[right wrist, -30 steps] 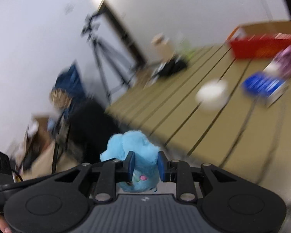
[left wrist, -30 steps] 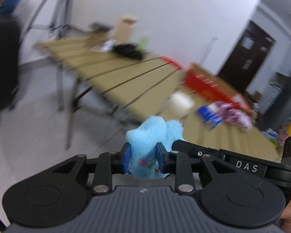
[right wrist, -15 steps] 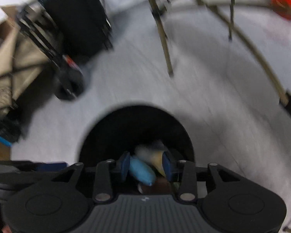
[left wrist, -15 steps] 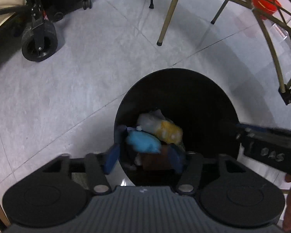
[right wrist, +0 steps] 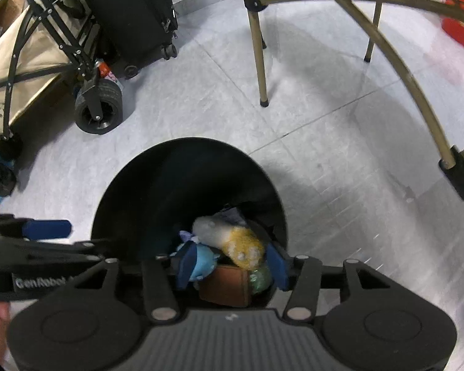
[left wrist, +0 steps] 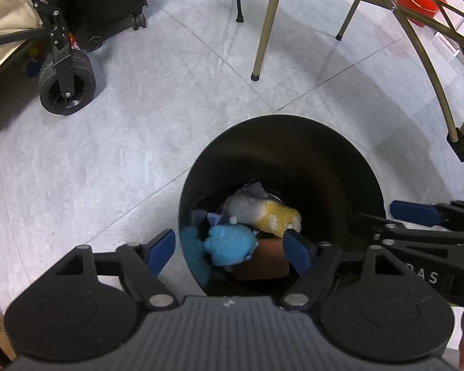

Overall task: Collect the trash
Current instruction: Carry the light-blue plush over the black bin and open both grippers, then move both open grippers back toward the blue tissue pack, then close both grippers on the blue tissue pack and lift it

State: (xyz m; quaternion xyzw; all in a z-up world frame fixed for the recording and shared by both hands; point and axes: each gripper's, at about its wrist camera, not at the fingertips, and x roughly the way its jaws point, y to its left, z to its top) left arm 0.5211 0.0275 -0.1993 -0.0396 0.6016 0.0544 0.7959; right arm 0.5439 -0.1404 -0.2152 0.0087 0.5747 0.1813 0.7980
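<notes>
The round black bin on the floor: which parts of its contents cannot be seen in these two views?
- Brown box, both views: lower part hidden behind gripper bodies.
- Green item, right wrist: mostly behind the right gripper's finger; unidentifiable.
- Round black bin bottom: covered by blue plush toy and yellow-white one.

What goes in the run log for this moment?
stage: drop done | blue plush: in black bin | left gripper: open | right gripper: open

Black trash bin (left wrist: 281,154), dark inside. Sky-blue plush toy (left wrist: 230,244) at its bottom; at two o'clock of it, a plush half white, half speckled yellow (left wrist: 263,211). Rust-brown box (left wrist: 264,261) at four o'clock. Royal-blue pads on black jaws. Pale grey tiled floor (left wrist: 123,123), faintly mottled. Brass-tan desk legs (left wrist: 267,24); red bucket (left wrist: 420,0) at one o'clock.
</notes>
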